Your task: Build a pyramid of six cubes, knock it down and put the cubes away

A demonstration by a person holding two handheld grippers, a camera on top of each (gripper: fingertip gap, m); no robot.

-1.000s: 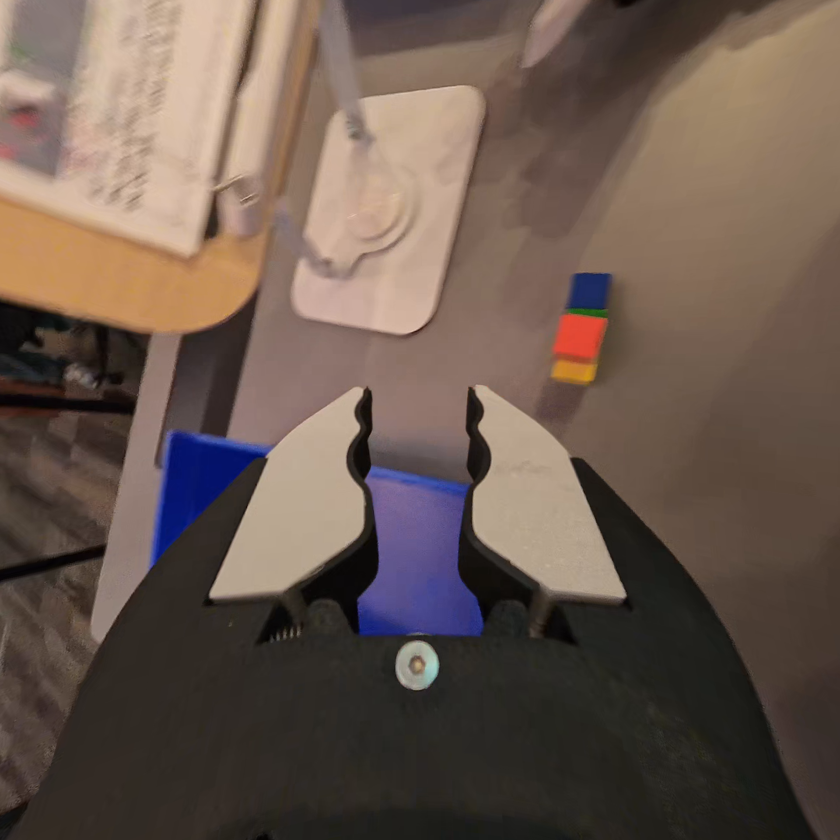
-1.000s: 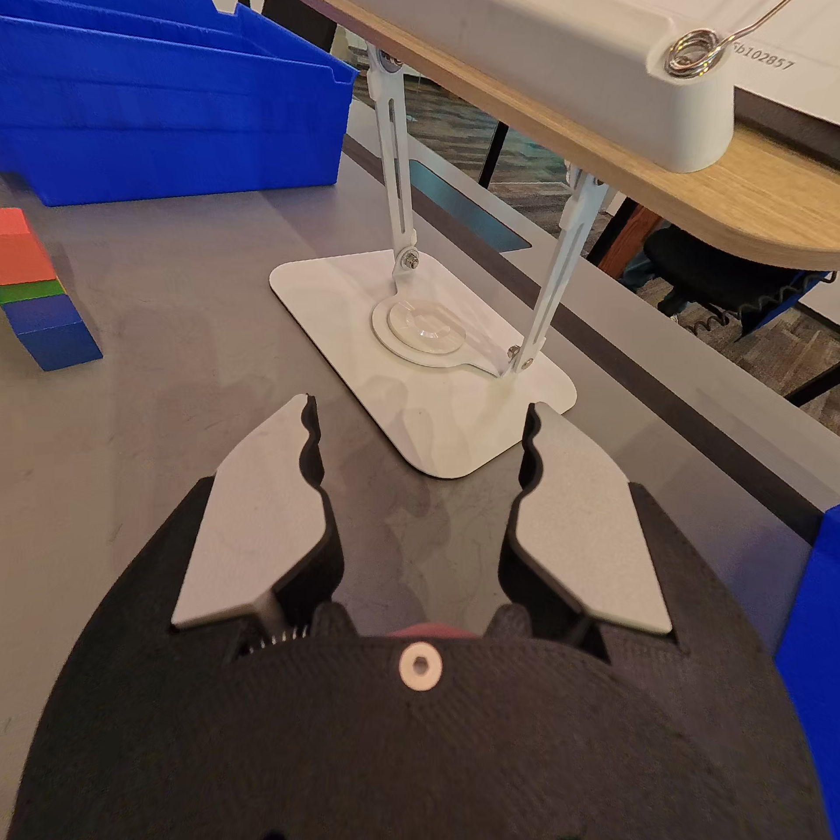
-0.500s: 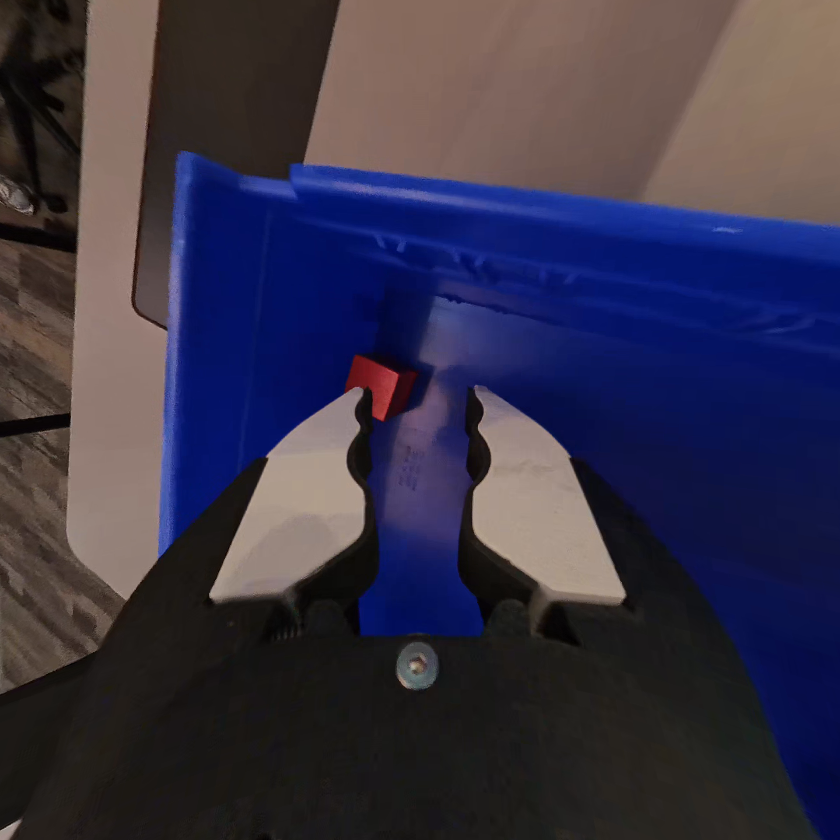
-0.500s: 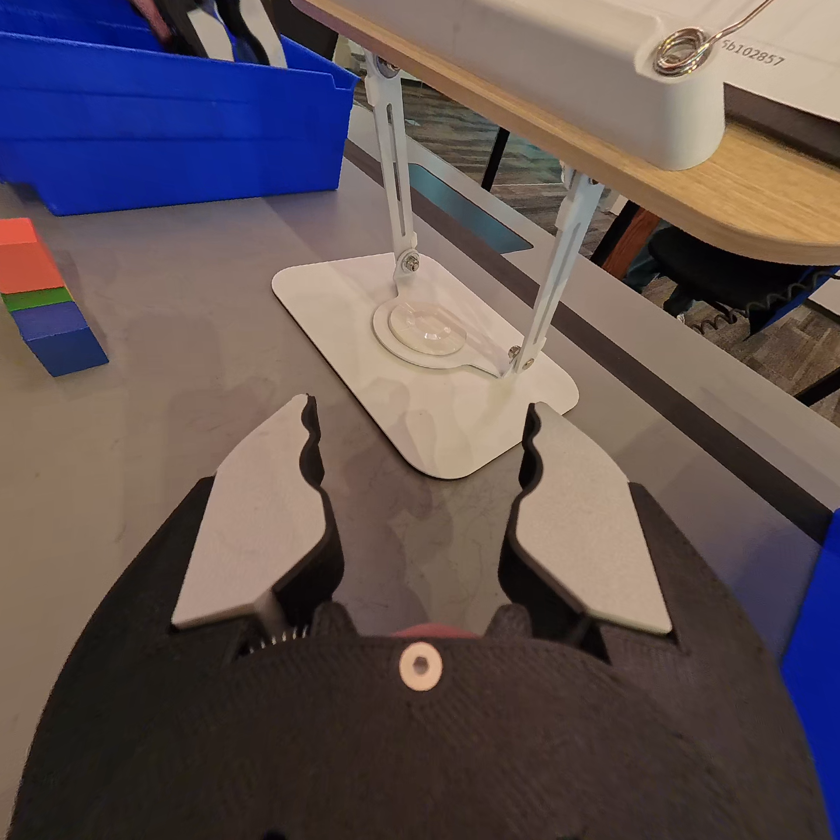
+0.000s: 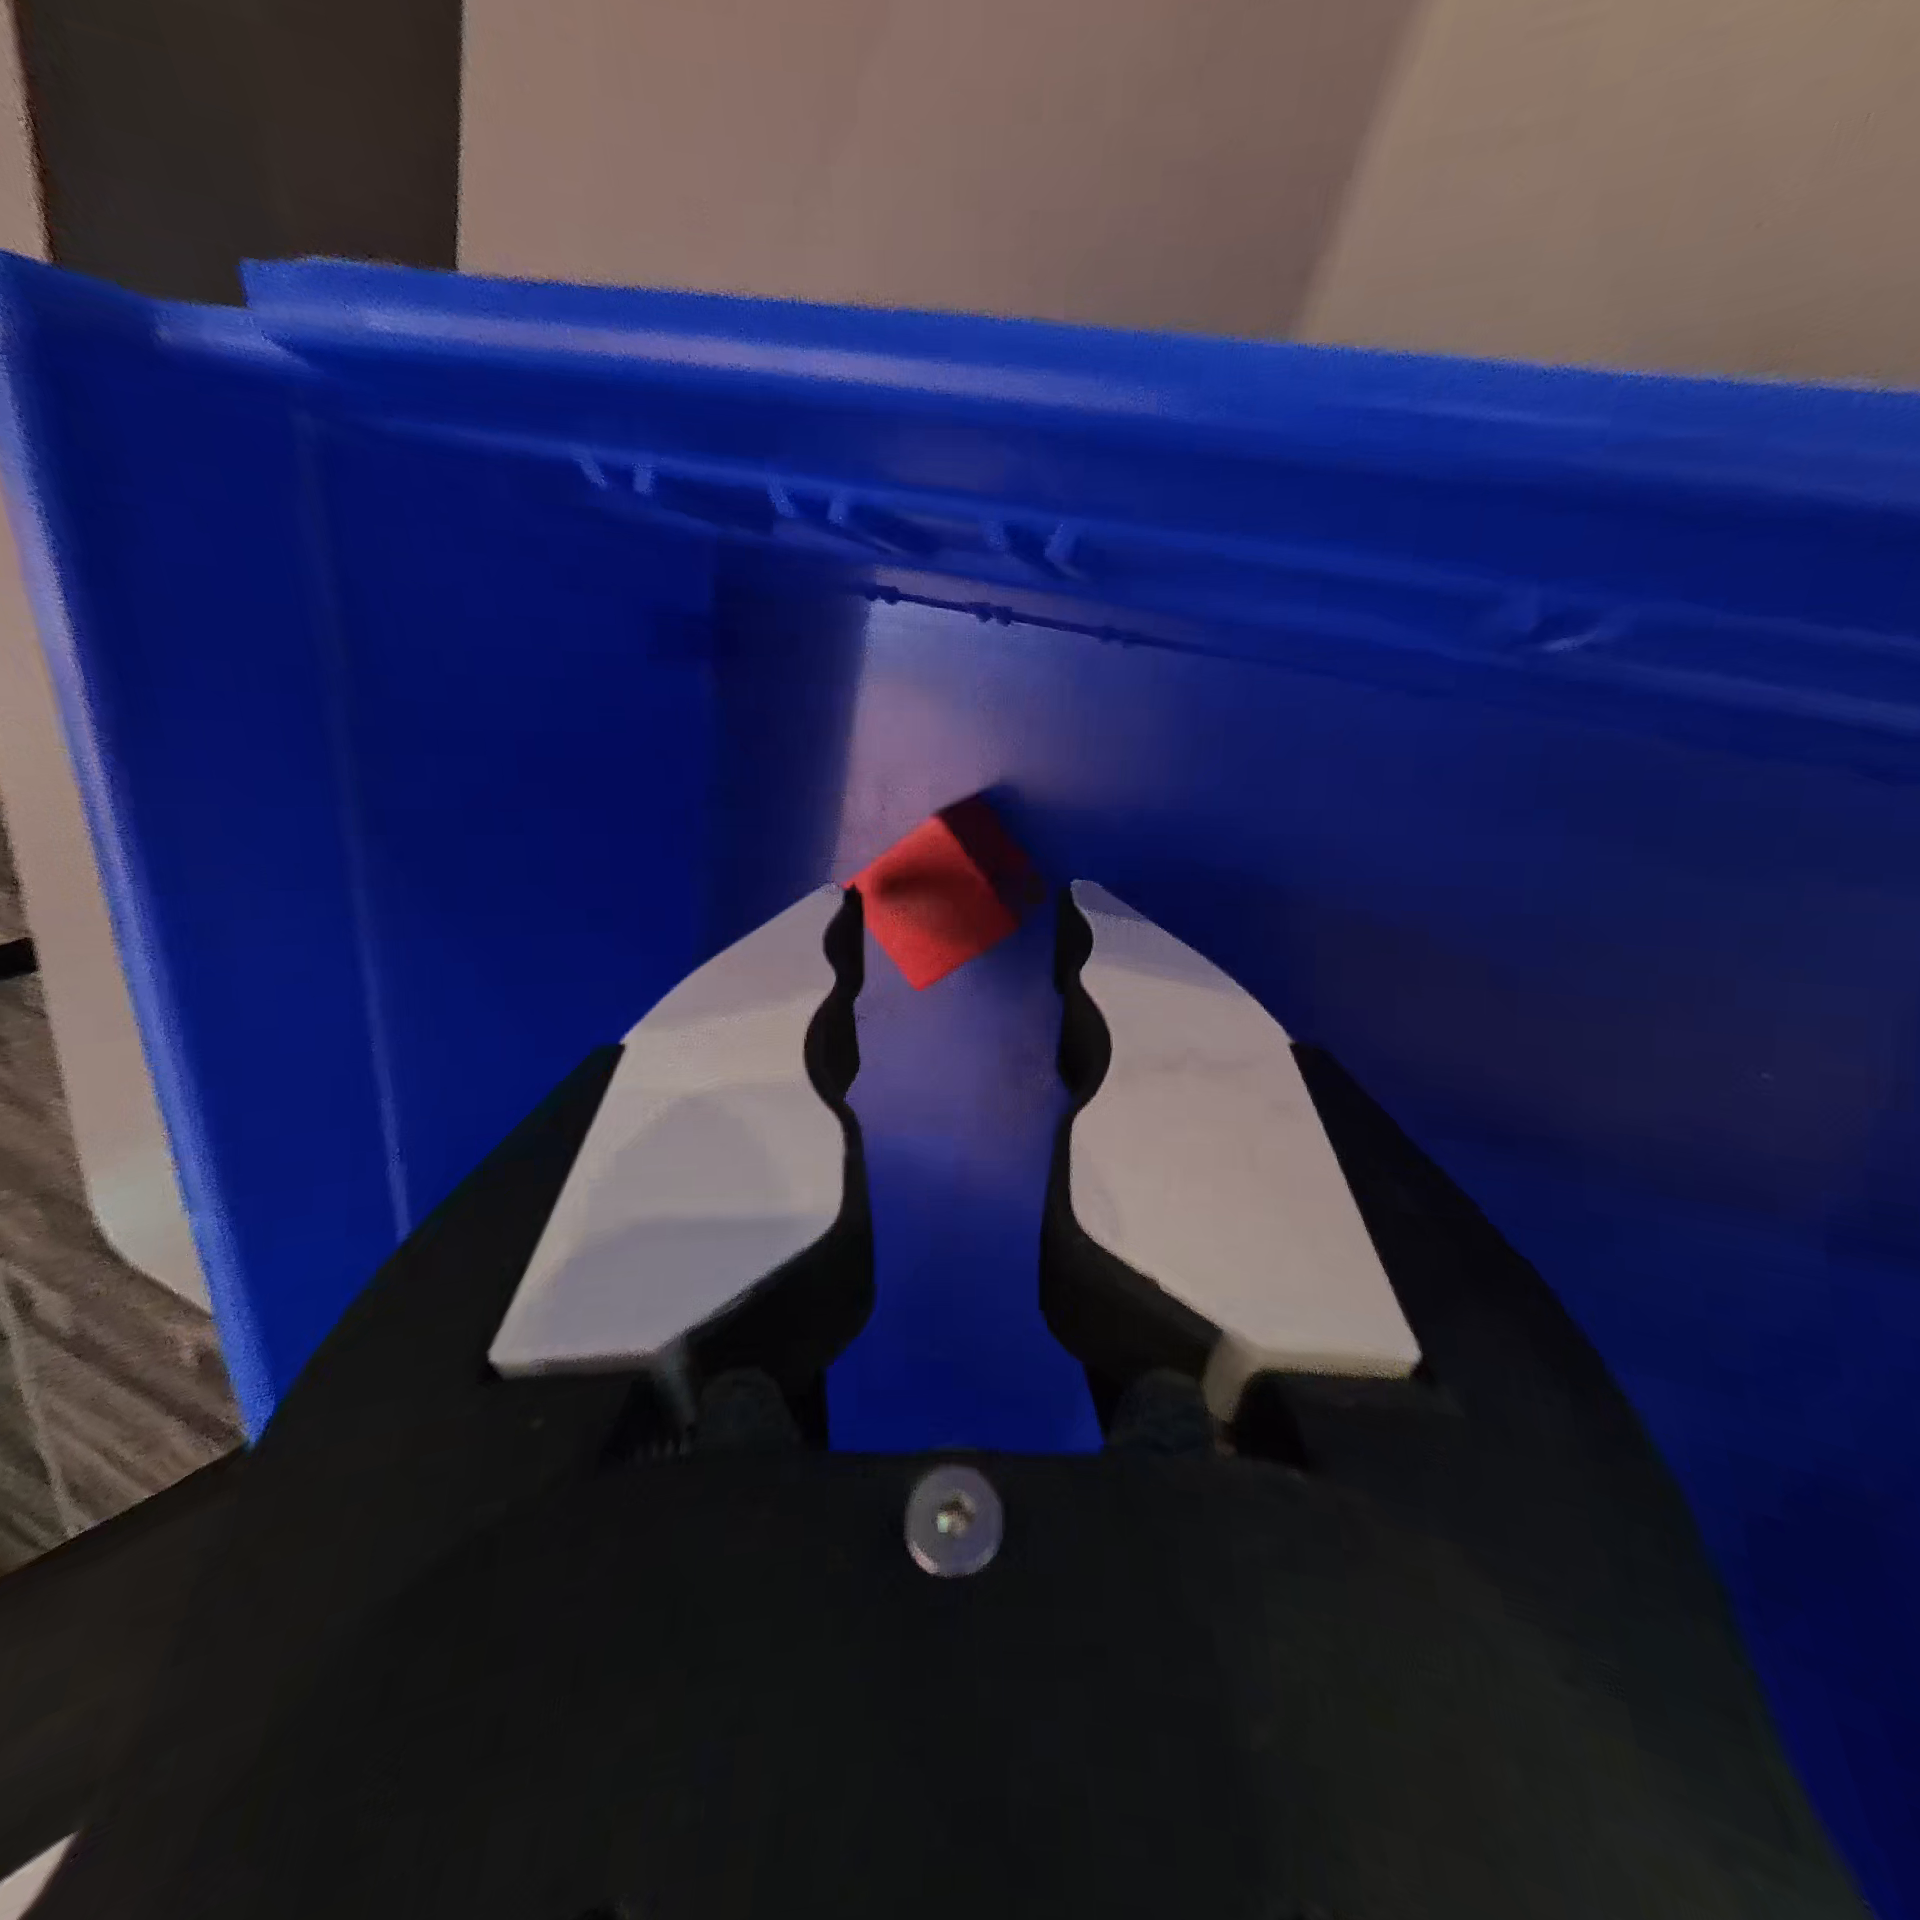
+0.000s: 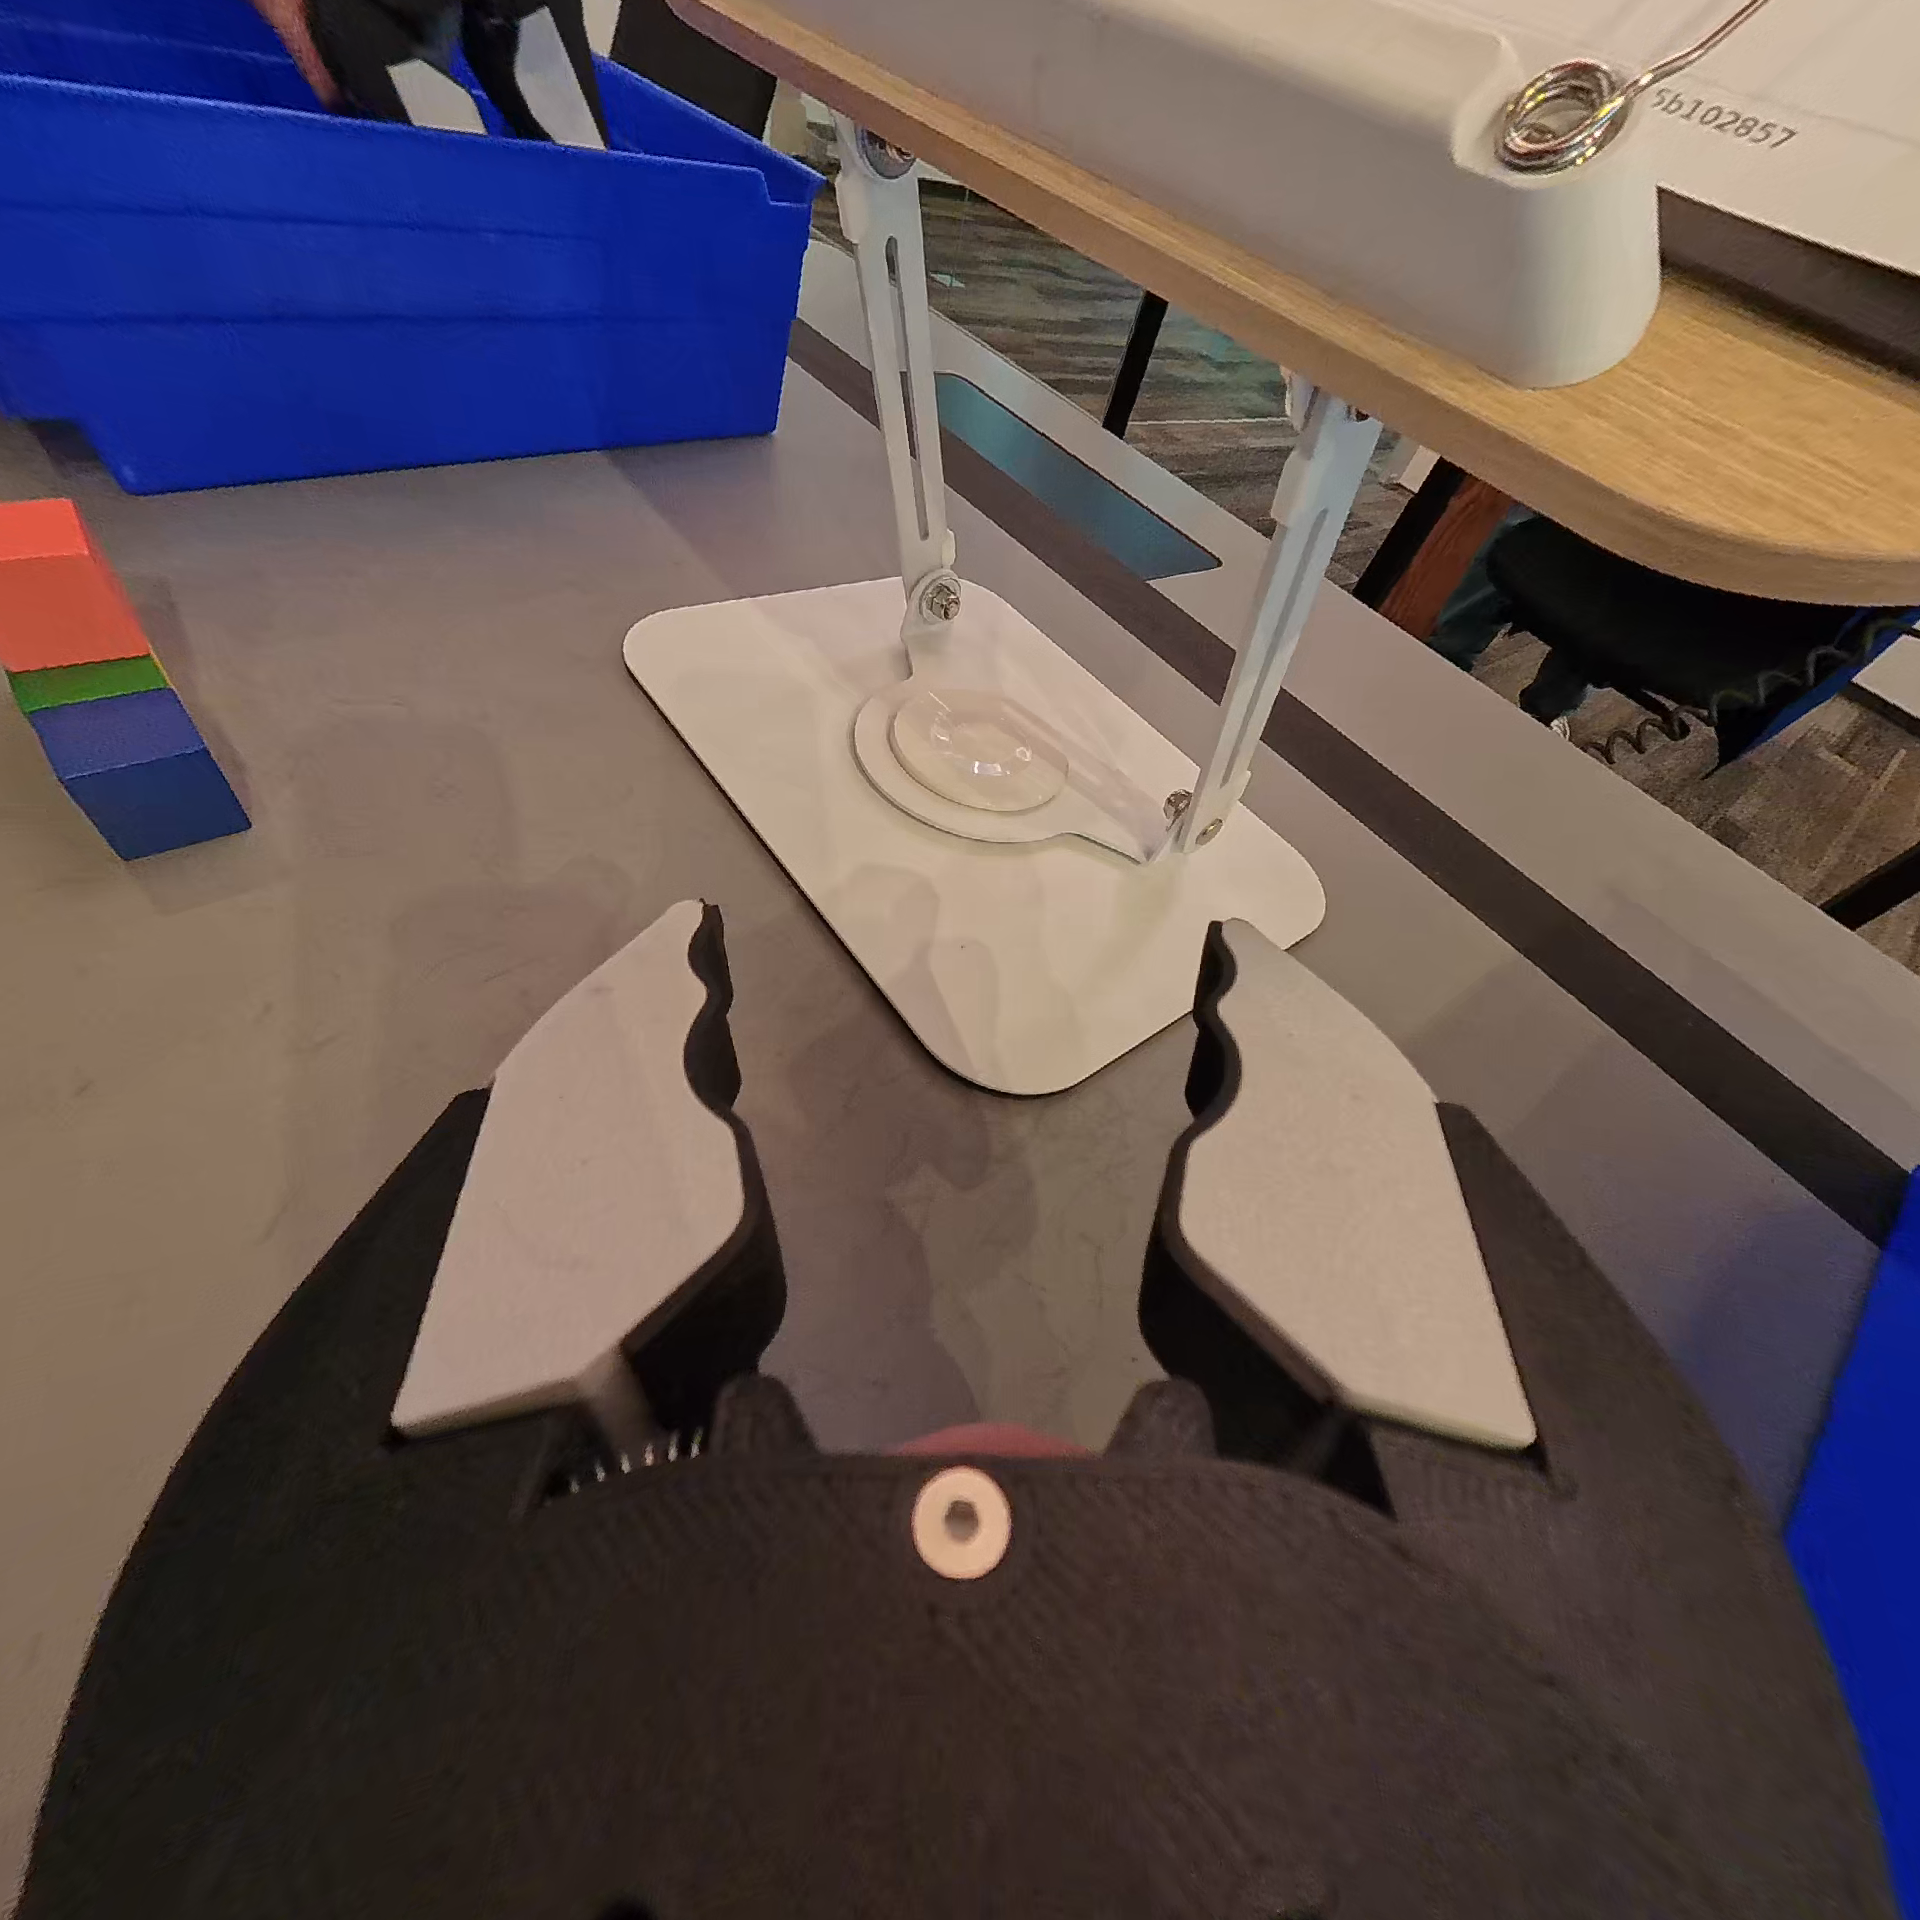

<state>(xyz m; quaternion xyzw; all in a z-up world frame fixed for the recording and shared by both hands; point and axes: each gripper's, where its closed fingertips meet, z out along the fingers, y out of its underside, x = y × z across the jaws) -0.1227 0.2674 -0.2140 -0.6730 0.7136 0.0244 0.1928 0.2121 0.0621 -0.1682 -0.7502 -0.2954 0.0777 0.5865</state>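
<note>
1. a grey table [image 6: 436,935] carries the scene in the right wrist view, with a wooden desktop [image 6: 1714,457] overhanging it at upper right.
2. a blue bin [image 5: 1455,935] fills the left wrist view; in the right wrist view it sits at the table's far left corner [image 6: 416,312].
3. a white stand base [image 6: 1039,966] lies flat on the table ahead of the right gripper, 2 slim white struts rising from it.
4. the right gripper [image 6: 961,935] hovers low over the table, jaws spread wide with nothing between them.
5. the left gripper [image 5: 951,899] points down into the bin, jaws parted and clamping nothing; the right wrist view shows it dipping in [image 6: 488,62].
6. a row of cubes [image 6: 94,675] rests on the table's left side, well apart from the right gripper: orange, green, blue.
7. a red cube [image 5: 940,909] lies on the bin floor, just beyond the left gripper's tips, turned corner-on.
</note>
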